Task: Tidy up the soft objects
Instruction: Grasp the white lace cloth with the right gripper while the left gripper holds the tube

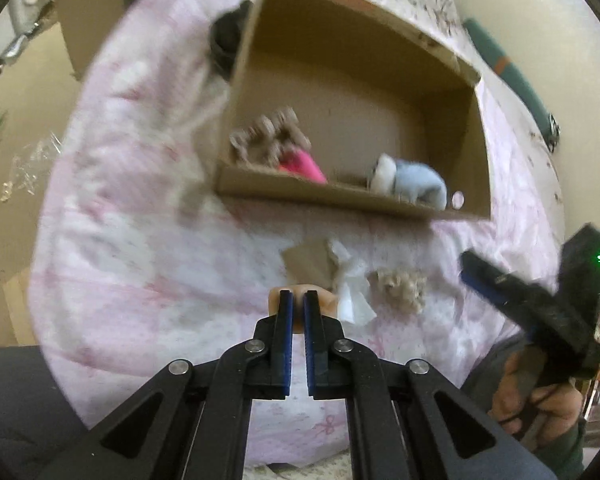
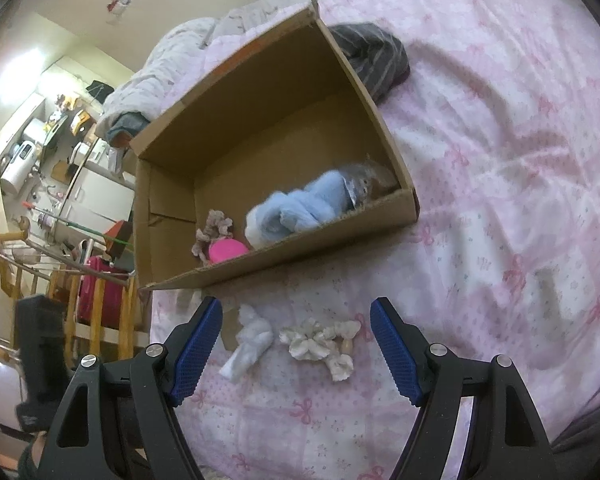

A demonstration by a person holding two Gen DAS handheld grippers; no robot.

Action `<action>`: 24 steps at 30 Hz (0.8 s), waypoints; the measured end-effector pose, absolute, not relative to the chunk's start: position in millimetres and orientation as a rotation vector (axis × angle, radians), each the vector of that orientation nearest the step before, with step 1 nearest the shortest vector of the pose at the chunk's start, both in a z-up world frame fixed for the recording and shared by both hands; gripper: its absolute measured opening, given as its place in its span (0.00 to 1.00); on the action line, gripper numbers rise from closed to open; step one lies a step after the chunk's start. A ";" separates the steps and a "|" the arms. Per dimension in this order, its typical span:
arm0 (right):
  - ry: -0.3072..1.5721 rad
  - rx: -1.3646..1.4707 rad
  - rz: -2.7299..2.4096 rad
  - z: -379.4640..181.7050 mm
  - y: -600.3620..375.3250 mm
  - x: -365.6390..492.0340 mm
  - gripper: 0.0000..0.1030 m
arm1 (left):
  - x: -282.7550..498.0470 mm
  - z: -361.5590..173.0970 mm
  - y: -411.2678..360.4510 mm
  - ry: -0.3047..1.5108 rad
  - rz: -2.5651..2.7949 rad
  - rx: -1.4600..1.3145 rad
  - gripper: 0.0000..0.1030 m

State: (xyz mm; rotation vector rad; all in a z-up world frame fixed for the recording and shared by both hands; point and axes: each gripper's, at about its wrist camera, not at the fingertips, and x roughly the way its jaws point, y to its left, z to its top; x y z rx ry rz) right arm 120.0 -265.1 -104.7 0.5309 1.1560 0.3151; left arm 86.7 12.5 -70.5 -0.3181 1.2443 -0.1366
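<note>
A cardboard box [image 1: 340, 196] lies open on a pink quilt [image 1: 160, 260]. It holds a brown scrunchie [image 1: 268, 140], a pink soft thing [image 1: 300, 164] and a light blue plush [image 1: 416, 180]. My left gripper [image 1: 294, 296] is shut on a small peach soft thing [image 1: 326, 300] and holds it above the quilt, in front of the box. A white cloth wad [image 2: 248, 340] and a cream scrunchie [image 2: 320, 342] lie on the quilt just beyond my right gripper [image 2: 296, 316]. That gripper stands open and holds nothing.
A grey striped cloth [image 2: 372, 60] lies behind the box's far corner. A scrap of brown paper [image 1: 308, 260] rests on the quilt near the white wad. The bed's left edge drops to a cluttered floor with a wooden rack [image 2: 100, 312].
</note>
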 end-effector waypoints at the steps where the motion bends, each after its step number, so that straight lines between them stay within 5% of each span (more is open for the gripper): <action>1: 1.182 0.519 0.308 -109.4 -262.6 121.0 0.78 | 85.2 -70.6 17.2 1.236 -0.124 -0.314 0.05; 11: 1.361 0.460 0.318 -156.0 -228.1 137.4 0.76 | 93.2 -86.7 10.8 1.255 -0.105 -0.292 0.05; 12: 1.368 0.453 0.313 -159.4 -225.8 137.9 0.72 | 93.0 -87.8 10.7 1.255 -0.102 -0.290 0.05; 14: 1.381 0.425 0.311 -163.5 -220.3 136.6 0.46 | 92.2 -86.2 11.0 1.247 -0.095 -0.283 0.05; 17: 1.371 0.360 0.327 -161.3 -213.3 132.5 0.32 | 92.7 -86.1 8.2 1.239 -0.091 -0.261 0.05; 24: 1.287 0.369 0.386 -136.2 -212.7 123.0 0.22 | 91.2 -80.7 13.0 1.202 -0.100 -0.298 0.05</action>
